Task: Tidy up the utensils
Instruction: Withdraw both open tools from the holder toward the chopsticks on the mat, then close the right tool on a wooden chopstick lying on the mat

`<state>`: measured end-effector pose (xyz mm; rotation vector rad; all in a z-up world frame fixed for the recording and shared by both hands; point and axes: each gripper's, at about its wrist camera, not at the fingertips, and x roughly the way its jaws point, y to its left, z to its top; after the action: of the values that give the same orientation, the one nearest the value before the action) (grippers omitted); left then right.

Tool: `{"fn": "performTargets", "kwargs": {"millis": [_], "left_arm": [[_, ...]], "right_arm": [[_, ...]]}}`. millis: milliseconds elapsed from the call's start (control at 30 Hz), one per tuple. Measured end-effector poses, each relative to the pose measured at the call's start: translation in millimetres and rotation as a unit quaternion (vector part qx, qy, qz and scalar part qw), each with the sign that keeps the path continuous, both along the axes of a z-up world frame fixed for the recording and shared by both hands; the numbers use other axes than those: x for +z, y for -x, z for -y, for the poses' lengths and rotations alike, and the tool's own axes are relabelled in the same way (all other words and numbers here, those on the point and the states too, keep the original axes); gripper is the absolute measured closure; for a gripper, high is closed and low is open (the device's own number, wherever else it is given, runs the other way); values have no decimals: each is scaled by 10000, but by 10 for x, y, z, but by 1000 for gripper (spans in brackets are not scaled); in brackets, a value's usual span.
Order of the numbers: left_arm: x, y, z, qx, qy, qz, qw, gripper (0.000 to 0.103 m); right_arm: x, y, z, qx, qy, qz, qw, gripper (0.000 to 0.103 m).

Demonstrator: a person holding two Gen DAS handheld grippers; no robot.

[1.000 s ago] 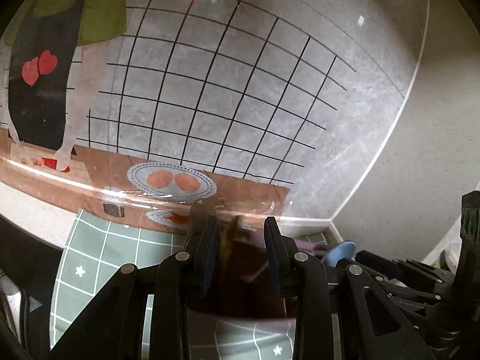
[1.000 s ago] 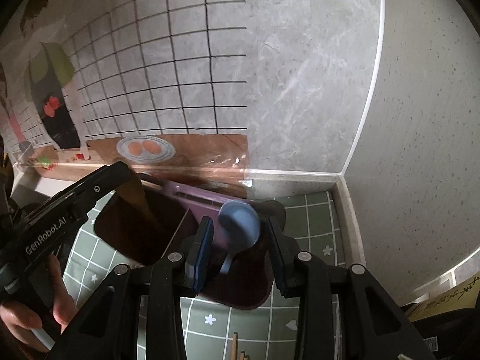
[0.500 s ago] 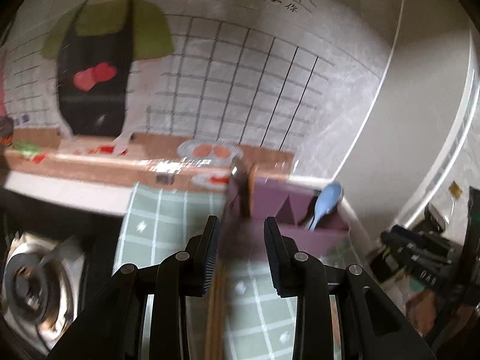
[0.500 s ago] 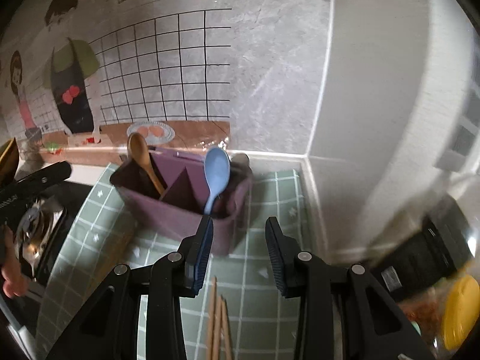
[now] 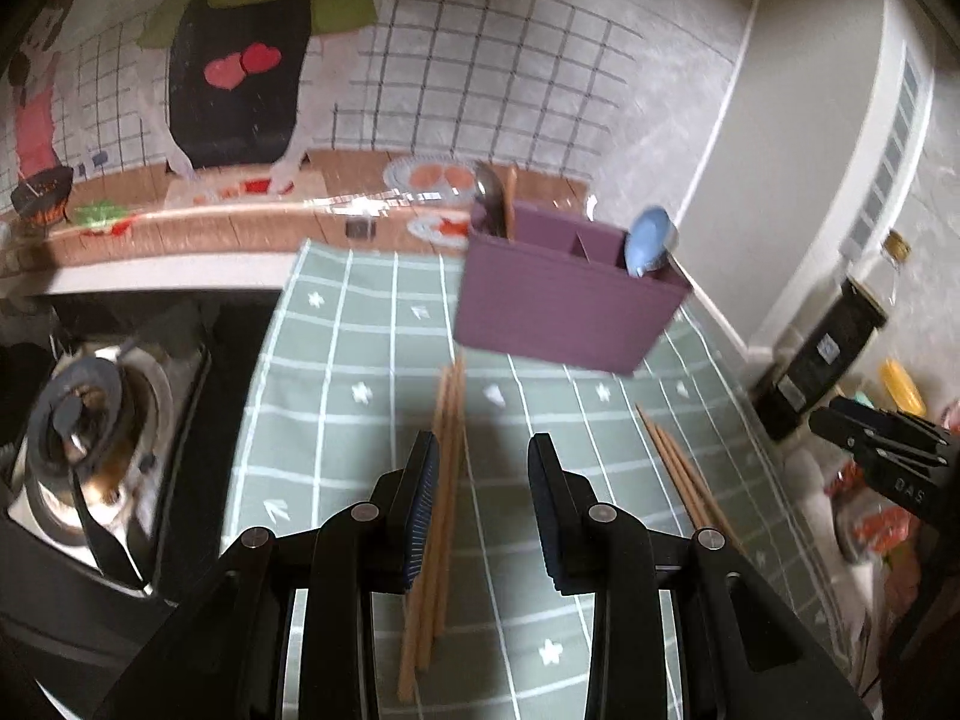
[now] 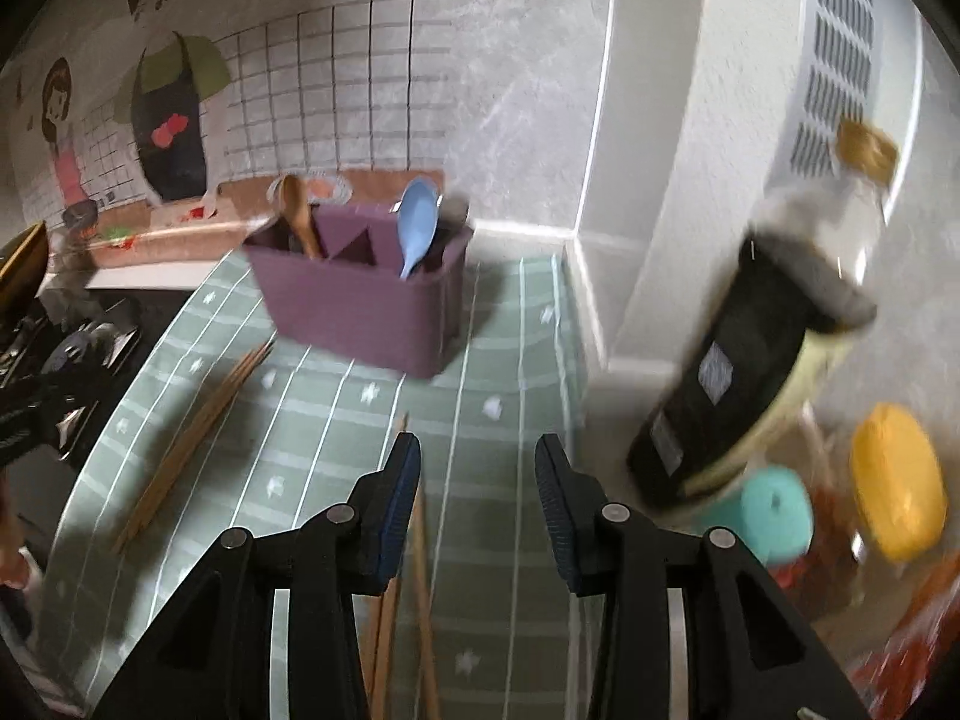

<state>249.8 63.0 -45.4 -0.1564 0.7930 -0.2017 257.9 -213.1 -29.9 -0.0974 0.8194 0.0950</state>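
Nearest, the left gripper (image 5: 483, 474) w/ black fingers and blue pads hangs over the sage-green checked mat w/ small white flowers (image 5: 336, 360). Its jaws stand partly apart and grip nothing. A bundle of long wooden chopsticks (image 5: 441, 516) lies on the mat below, running just beside the left pad; whether pad and sticks touch, can't tell. A second bundle of wooden chopsticks (image 5: 678, 468) lies to the right, apart from the first.

The right gripper (image 6: 477, 468), same black-and-blue build, hovers over the mat too. Its jaws are opening, nothing pinched btwn them. That second bundle passes under its left finger, flat on the mat, tips pointing away.

Further off, approx. mid-mat, sits the purple rectangular plastic utensil caddy w/ dividers (image 6: 360, 306). A light-blue plastic spoon (image 6: 416, 222) stands tilted in its right compartment, bowl up. A brown wooden spoon (image 6: 297, 210) leans in its left compartment. A metal spoon (image 5: 489, 201) shows in that left end as well.

Left of the mat: a gas stove burner w/ dark cap (image 5: 84, 420). Right of the mat: a tall dark bottle w/ gold cap (image 6: 774, 330), a teal lid (image 6: 774, 510) and a yellow lid (image 6: 897, 480), blurred.

Farthest, the grey wall carries a cartoon kitchen sticker w/ figure in black apron (image 5: 240, 60).
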Motion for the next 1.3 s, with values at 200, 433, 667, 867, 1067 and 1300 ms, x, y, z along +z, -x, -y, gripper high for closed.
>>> {"fn": "performTargets", "kwargs": {"millis": [200, 433, 667, 867, 1067, 1300], "left_arm": [[-141, 150, -31, -299, 197, -201, 9992, 71], [-288, 286, 35, -510, 474, -420, 9967, 71], [-336, 607, 173, -127, 604, -305, 9976, 71], [-410, 921, 425, 303, 589, -285, 9974, 71], [-458, 1207, 618, 580, 425, -304, 9969, 71], [-514, 1432, 885, 367, 423, -321, 9979, 71]], "right_arm": [[-241, 485, 79, 110, -129, -543, 9984, 66], [-582, 1021, 144, -219, 21, -1147, 9932, 71], [-829, 1231, 156, -13, 42, -1311, 9914, 73], [-916, 1263, 119, 448, -71, -1160, 9922, 73], [-957, 1290, 138, 665, -74, -913, 9936, 78], [-949, 1235, 243, 470, -58, -752, 9960, 97]]}}
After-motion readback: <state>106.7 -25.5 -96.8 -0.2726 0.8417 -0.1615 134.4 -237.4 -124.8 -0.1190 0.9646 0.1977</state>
